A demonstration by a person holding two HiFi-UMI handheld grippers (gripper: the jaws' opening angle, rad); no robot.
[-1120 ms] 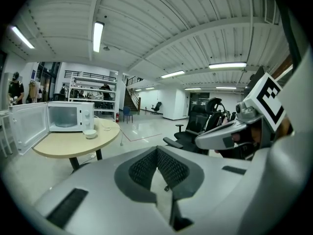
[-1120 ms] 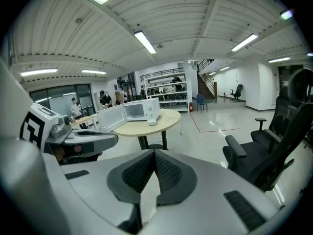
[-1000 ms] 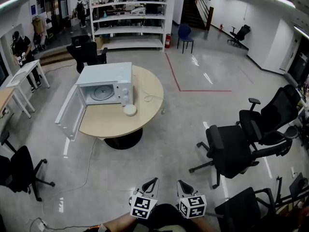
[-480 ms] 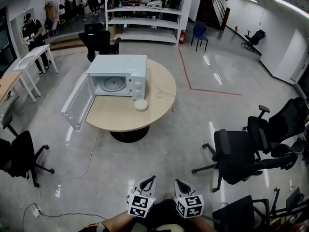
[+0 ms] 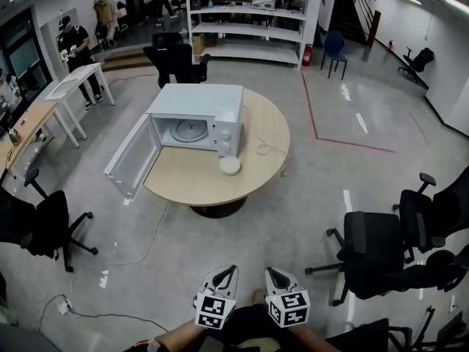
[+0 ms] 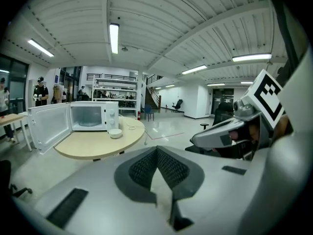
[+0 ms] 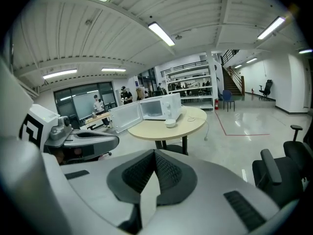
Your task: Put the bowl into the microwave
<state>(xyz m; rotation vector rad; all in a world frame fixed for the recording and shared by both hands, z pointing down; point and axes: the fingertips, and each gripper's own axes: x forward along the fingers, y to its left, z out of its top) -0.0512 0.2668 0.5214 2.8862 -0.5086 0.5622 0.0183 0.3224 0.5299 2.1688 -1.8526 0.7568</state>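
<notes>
Both grippers are held low and side by side at the person's waist, marker cubes facing up, well short of the round wooden table (image 5: 183, 185). The left gripper (image 5: 231, 272) has its jaws pressed together with nothing between them. The right gripper (image 5: 272, 272), just to its right, is likewise closed and empty, its ridged pads (image 7: 168, 173) meeting at the tip.

The white bowl (image 5: 229, 166) stands far ahead of both grippers, across a stretch of bare grey floor, upright on the near part of the table top. Directly beyond it from the grippers is the white microwave (image 5: 198, 119), its glass turntable showing inside. The bowl sits just in front of the control-panel end, outside the cavity. The microwave door (image 5: 133, 158) hangs wide open, reaching out past the table's edge, ahead and to the left of the left gripper. A thin white cable (image 5: 267, 150) lies on the table beyond and to the right of the bowl.

Black office chairs (image 5: 374, 244) stand off to the right of the right gripper. White shelving (image 5: 249, 20) lines the far wall behind the microwave, and a person in dark clothes (image 5: 73, 42) stands far off to the left beside a white desk (image 5: 73, 83)
</notes>
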